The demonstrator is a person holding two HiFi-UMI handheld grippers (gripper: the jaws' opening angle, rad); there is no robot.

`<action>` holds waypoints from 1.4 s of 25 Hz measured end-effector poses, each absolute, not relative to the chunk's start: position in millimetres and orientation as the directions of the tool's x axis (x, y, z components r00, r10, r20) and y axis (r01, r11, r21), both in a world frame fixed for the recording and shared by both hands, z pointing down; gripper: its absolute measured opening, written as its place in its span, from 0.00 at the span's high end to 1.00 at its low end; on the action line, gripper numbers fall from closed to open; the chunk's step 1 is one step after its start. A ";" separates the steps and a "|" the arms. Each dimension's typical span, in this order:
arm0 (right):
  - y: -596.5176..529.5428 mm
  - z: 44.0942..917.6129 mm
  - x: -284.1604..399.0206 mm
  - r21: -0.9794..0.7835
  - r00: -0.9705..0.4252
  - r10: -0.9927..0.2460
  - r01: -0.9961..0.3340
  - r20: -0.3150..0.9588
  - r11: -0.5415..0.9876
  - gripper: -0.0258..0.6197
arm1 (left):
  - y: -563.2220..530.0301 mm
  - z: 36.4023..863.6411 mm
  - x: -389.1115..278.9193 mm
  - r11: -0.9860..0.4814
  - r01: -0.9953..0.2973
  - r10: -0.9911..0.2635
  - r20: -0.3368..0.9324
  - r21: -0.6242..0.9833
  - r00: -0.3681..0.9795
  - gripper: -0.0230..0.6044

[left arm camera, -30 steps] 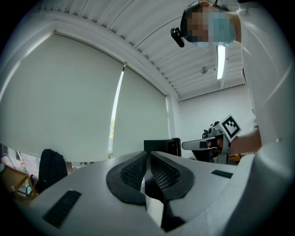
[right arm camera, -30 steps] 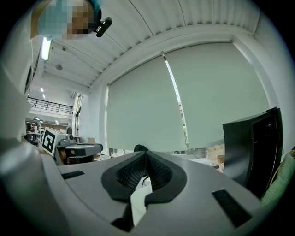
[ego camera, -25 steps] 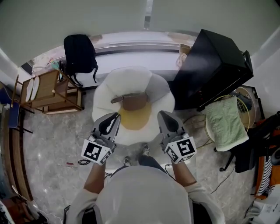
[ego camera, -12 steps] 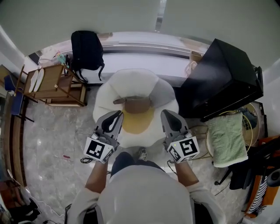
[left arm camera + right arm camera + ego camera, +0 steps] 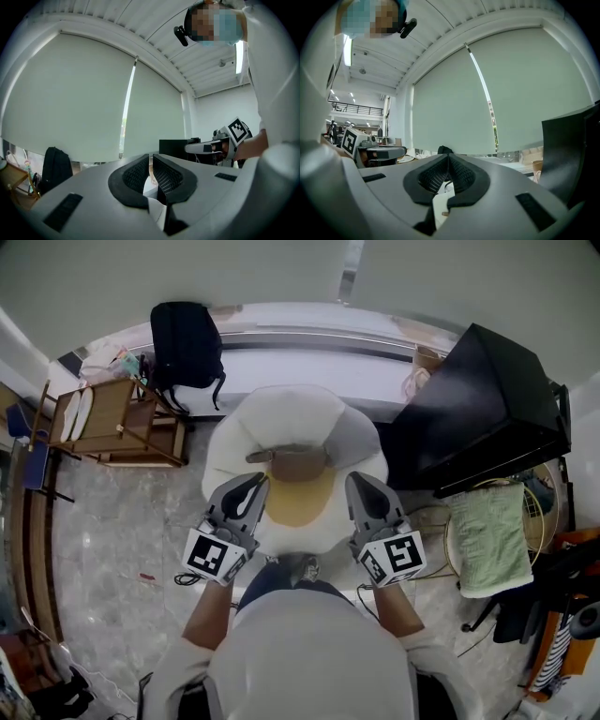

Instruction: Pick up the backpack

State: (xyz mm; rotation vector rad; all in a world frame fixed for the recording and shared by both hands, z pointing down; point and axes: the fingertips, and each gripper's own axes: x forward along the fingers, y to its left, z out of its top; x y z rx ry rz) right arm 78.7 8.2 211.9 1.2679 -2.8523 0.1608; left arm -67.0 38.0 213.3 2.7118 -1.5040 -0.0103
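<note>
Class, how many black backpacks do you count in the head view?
1. The black backpack stands at the window ledge, upper left, beside the wooden rack. Others may be hidden in the crowded right edge.

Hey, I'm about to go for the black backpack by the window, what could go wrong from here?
The left claw and right claw are both shut and empty; they must open before reaching the backpack.
The white chair sits between you and it, so you could bump it.
Its straps hang beside the wooden rack and might snag.
</note>
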 end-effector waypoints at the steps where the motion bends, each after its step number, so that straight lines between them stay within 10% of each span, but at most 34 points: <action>1: 6.1 211.8 76.3 -0.088 -0.665 -0.745 -0.746 0.057 0.660 0.91 | 34.5 213.1 -69.7 -0.535 -0.844 -0.844 0.014 0.039 0.536 0.89; 35: -93.7 265.4 72.3 -0.094 -0.697 -0.713 -0.717 0.074 0.691 0.91 | -57.6 263.5 -62.7 -0.495 -0.865 -0.866 0.039 0.078 0.499 0.89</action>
